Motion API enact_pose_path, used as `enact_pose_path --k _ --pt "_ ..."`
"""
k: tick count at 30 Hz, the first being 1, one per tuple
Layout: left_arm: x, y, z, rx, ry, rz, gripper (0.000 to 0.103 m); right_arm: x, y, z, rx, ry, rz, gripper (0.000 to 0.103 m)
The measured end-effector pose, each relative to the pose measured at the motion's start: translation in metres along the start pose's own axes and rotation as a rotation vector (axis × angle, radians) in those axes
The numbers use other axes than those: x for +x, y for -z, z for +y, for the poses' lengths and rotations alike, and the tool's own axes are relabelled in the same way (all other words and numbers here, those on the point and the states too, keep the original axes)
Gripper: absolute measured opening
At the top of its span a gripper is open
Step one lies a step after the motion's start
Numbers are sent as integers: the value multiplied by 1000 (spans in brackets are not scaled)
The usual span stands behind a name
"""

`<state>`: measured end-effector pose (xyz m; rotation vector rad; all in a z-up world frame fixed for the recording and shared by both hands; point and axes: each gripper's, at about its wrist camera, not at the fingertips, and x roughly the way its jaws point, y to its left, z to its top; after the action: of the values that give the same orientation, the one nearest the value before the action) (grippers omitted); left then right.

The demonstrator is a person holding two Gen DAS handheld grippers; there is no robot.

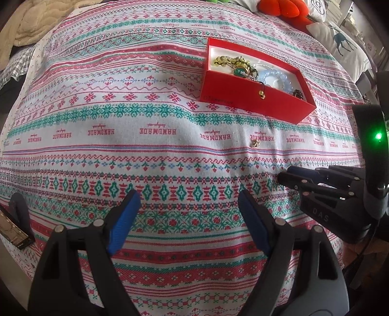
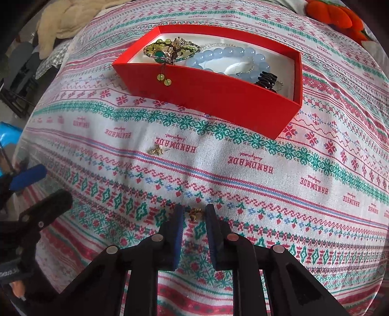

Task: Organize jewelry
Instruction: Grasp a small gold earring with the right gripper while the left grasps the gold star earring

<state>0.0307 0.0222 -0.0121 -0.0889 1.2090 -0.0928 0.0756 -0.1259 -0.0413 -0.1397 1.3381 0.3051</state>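
Note:
A red box (image 1: 252, 97) (image 2: 218, 97) on the patterned cloth holds a pale blue bead bracelet (image 1: 279, 77) (image 2: 231, 57), green and yellow beaded pieces (image 2: 170, 49) and a dark piece (image 2: 266, 79). One small gold earring (image 1: 255, 143) (image 2: 156, 149) lies loose on the cloth. Another small gold earring (image 2: 195, 213) lies between the tips of my right gripper (image 2: 194, 214), whose jaws stand narrowly apart around it. My left gripper (image 1: 188, 201) is open and empty, low over the cloth. The right gripper (image 1: 282, 178) shows at the right of the left wrist view.
The cloth (image 1: 121, 136) covers a soft bed-like surface. A cream blanket (image 1: 26, 21) lies at the far left, an orange plush (image 1: 279, 7) and a deer-print pillow (image 1: 340, 46) at the far right. A dark flat object (image 1: 14, 233) lies at the left edge.

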Motion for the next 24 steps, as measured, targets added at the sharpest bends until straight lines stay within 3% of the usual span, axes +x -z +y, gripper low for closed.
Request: enact_pose_path --k 2,14,24 --pt "0 -1 -1 0 3 0 83 3 -3 2 -1 3 -3 10" --pt "6 -14 -29 43 56 -13 83 -21 5 -28 40 -29 -55 10" --pt "24 -36 -66 33 145 0 51 -34 11 -69 88 -45 -79 10"
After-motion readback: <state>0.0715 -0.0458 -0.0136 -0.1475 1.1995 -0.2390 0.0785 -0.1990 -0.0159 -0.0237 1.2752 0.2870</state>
